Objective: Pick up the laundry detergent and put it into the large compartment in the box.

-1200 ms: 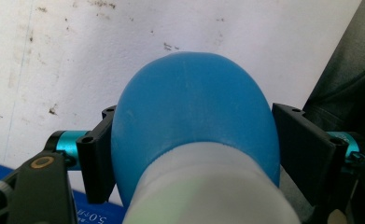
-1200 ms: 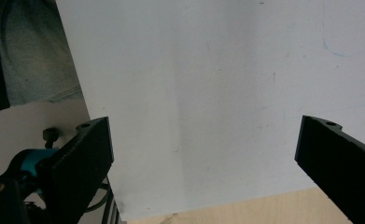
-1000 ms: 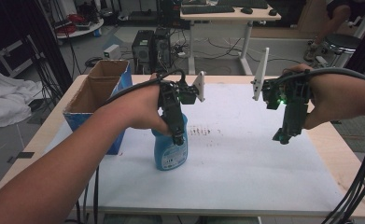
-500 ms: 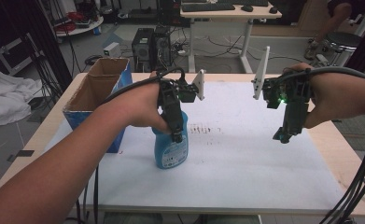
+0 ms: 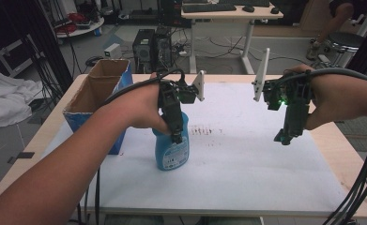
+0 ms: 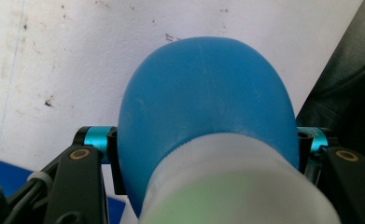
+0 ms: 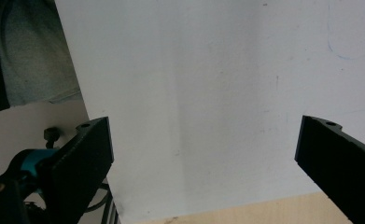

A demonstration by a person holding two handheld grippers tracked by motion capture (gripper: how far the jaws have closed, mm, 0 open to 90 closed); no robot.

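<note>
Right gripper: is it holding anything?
No, the right gripper has its jaws wide apart over the bare white table sheet, with nothing between them.

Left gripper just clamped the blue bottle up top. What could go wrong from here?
1. The left gripper holds the blue bottle near its neck; its rounded shoulder could slip through the fingers on lifting.
2. The cardboard box stands close beside it: a swing that way may knock it.
3. The right gripper hangs open, giving no support.

You have one blue bottle (image 5: 172, 152) standing on one white sheet (image 5: 247, 183) on the table (image 5: 345, 164). You have one open cardboard box (image 5: 99, 96) beside it. You hold two grippers, a left gripper (image 5: 176, 137) and a right gripper (image 5: 284, 138).
</note>
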